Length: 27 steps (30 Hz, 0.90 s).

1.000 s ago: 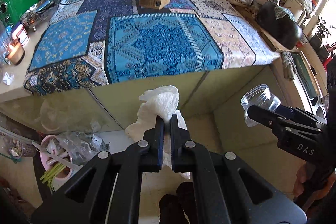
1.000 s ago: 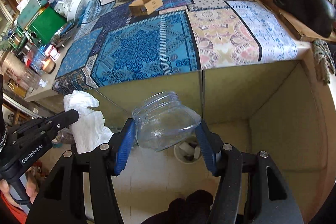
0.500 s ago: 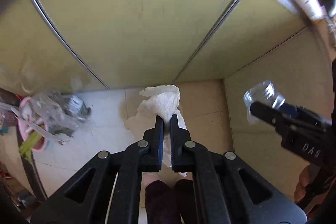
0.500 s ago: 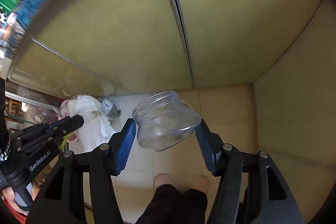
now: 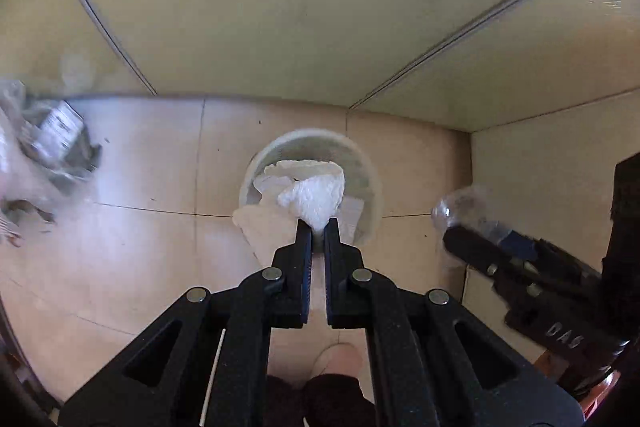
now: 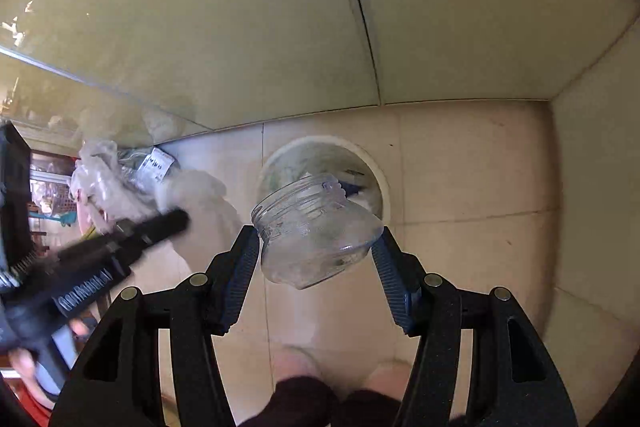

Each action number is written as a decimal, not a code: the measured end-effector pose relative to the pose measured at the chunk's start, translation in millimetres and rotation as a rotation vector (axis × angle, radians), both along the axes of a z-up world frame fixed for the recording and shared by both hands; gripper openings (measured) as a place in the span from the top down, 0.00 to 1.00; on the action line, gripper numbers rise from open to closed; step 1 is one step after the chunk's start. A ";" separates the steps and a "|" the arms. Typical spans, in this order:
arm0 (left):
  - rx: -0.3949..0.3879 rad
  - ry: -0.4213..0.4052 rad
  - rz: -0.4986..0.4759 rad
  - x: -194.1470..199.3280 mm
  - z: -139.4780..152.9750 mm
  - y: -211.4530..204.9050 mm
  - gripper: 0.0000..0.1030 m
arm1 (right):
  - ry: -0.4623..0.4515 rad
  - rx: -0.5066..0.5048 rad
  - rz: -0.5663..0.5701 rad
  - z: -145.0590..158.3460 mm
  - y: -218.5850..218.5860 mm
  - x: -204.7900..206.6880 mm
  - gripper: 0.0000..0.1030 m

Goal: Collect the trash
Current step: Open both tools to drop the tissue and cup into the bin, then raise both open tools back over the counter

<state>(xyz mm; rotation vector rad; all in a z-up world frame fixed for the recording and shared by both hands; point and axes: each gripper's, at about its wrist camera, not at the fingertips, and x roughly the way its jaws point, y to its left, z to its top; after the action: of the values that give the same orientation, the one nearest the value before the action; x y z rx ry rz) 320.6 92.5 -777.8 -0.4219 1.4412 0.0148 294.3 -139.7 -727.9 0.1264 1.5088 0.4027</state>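
Trash, two items, both in hand over the floor bin

Left wrist view: crumpled white tissue pinched between the closed tips of the left gripper, hanging directly above the round white waste bin on the tiled floor. Right gripper at the frame's right edge, carrying the clear plastic jar beside the bin. A second ago this view looked across a patterned tabletop; now only cabinet fronts and floor show, so both tools have come down to bin level.

Right wrist view: clear plastic jar clamped on its side between the blue pads of the right gripper, mouth tilted up and left, partly over the waste bin. Left gripper blurred at left

Status, as judged: carry stage finished; release into the bin outstanding for both items
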 end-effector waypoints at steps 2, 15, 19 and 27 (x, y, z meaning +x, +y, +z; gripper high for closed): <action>-0.003 0.007 0.002 0.4 -24.1 2.8 0.98 | -0.010 0.016 0.004 -18.0 3.5 3.9 0.47; -0.014 0.019 0.010 -3.9 -87.1 10.5 0.89 | -0.002 0.085 0.053 -73.0 20.8 17.7 0.47; -0.010 0.039 0.002 -3.0 -81.5 9.4 0.85 | 0.010 0.071 0.050 -65.7 18.3 20.8 0.47; 0.037 0.040 -0.015 -13.1 15.2 5.9 0.85 | -0.007 0.029 0.025 21.4 3.5 16.1 0.47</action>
<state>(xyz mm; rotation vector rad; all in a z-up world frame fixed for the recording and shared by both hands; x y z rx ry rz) 307.6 98.4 -762.6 -0.3822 1.4809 0.0386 310.4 -136.2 -706.5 0.1292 1.4994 0.4444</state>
